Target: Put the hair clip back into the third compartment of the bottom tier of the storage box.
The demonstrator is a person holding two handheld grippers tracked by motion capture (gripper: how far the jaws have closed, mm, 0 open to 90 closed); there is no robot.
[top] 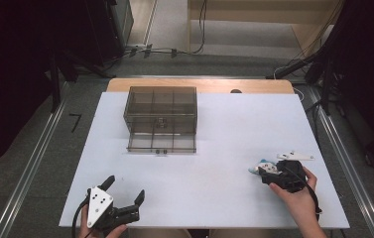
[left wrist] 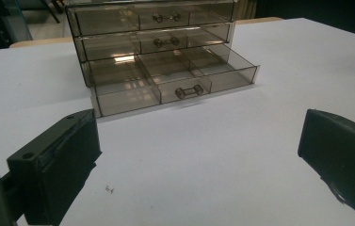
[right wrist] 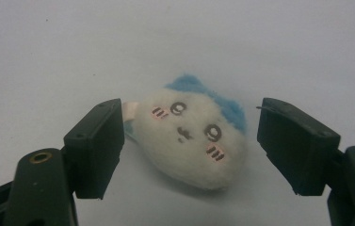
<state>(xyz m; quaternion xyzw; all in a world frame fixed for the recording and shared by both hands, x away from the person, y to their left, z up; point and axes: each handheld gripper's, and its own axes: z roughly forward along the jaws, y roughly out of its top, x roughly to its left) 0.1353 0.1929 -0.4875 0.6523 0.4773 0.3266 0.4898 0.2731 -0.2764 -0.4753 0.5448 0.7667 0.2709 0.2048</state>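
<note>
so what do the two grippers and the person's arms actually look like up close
Both are black handheld tools with two blocky, flat-faced black jaws. The left gripper carries a grey three-cornered plate with dark dots on top; the right gripper has a similar pale plate, and a black cable trails from each. Brass-coloured eyelets sit at the right gripper's jaw bases. The forearms are bare, no sleeves showing.

A lab or recording studio: a white table [top: 204, 148] stands on grey carpet between metal floor rails [top: 31, 163], with black curtains at nine and three o'clock, loose cables [top: 164, 50] at twelve, and pale wooden shelving [top: 274, 20] at one o'clock.
</note>
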